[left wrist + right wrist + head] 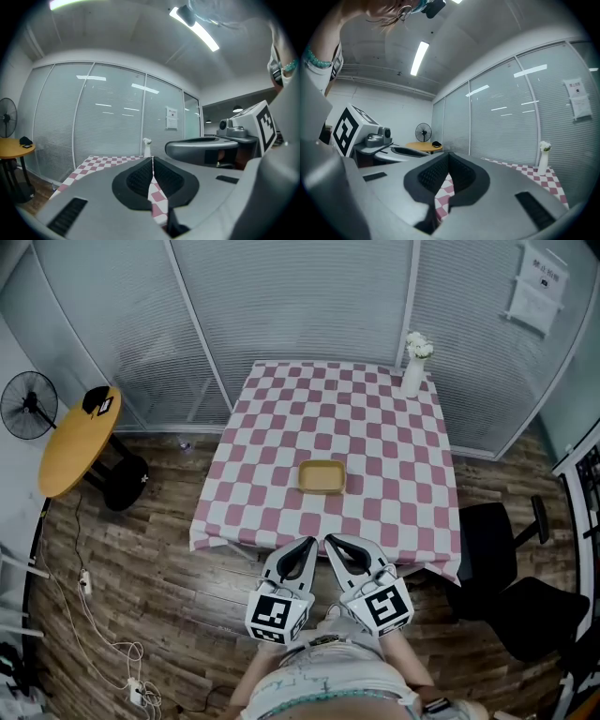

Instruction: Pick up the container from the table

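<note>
- One shallow, rectangular yellow container (pixel 322 476) is sitting at the middle of the head view. It is resting on the single table, which is draped in a pink-and-white checked cloth (pixel 281 418), and nothing is touching it.
- Two grey two-jaw grippers are hovering side by side at the bottom centre of that view: the left gripper (pixel 307 543) and the right gripper (pixel 331 540). Their tips are reaching the table's near edge, well apart from the container.
- In the left gripper view, the jaws are pressing together at the tips and pinching nothing. Checked cloth is showing through the slit lower down.
- In the right gripper view, the jaws are likewise meeting at the tips with nothing between them.
- One white vase of white flowers (pixel 413 371) is standing at the table's upper-right corner.
- One round yellow side table (pixel 80 442) is standing at the left of the frame, with one black fan (pixel 28 406) beside it.
- One black office chair (pixel 497 531) is standing at the right. The dark shape below it may be a second chair.
</note>
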{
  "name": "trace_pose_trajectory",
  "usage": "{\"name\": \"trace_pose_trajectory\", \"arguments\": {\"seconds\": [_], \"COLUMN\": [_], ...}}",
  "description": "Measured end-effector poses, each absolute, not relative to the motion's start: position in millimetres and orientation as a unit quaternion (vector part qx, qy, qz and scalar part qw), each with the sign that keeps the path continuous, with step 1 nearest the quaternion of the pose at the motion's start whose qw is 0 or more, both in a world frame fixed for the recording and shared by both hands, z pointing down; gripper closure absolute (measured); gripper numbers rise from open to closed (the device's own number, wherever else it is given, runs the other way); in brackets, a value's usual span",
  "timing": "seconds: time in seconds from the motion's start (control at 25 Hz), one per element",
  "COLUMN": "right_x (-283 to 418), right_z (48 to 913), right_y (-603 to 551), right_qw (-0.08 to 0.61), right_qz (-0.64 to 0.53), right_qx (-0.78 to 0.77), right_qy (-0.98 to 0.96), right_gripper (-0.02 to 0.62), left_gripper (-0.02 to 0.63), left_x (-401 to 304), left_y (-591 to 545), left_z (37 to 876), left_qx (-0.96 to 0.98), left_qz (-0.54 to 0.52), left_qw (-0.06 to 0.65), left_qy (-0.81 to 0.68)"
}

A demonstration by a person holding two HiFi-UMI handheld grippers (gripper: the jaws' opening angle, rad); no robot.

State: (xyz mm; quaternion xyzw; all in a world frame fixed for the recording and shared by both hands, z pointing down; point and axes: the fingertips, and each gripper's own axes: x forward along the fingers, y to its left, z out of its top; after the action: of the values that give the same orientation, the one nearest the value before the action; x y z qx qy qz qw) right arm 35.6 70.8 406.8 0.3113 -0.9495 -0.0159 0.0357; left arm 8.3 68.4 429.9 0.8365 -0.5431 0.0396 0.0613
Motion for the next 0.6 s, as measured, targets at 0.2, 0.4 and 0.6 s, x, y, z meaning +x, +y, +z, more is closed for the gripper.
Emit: {"name": "trace_pose_trajectory", "arguments": {"seconds": [0.2, 0.4, 0.6], "right_x": [45, 46, 41], "right_z": [414, 420, 422], "right_y": [56, 48, 31], "right_qw": [0.04, 0.047, 0.052], "right_qz": [-0.018, -0.005, -0.006], "right_qx": [0.311, 0.314, 0.328], "right_qy": [-0.949, -0.948, -0.943], "right_gripper": [0.603, 0.603, 0.603], "left_gripper": [0.588, 0.588, 0.588], "left_x": [15, 21, 15], "left_y": [57, 46, 28], "left_z": [438, 440, 440], "left_qx": [0.831, 0.837, 0.844], "left_qz": [0.04, 0.042, 0.031], "left_qw": [0.065, 0.069, 0.077], "left_qy": [-0.55, -0.542, -0.53]}}
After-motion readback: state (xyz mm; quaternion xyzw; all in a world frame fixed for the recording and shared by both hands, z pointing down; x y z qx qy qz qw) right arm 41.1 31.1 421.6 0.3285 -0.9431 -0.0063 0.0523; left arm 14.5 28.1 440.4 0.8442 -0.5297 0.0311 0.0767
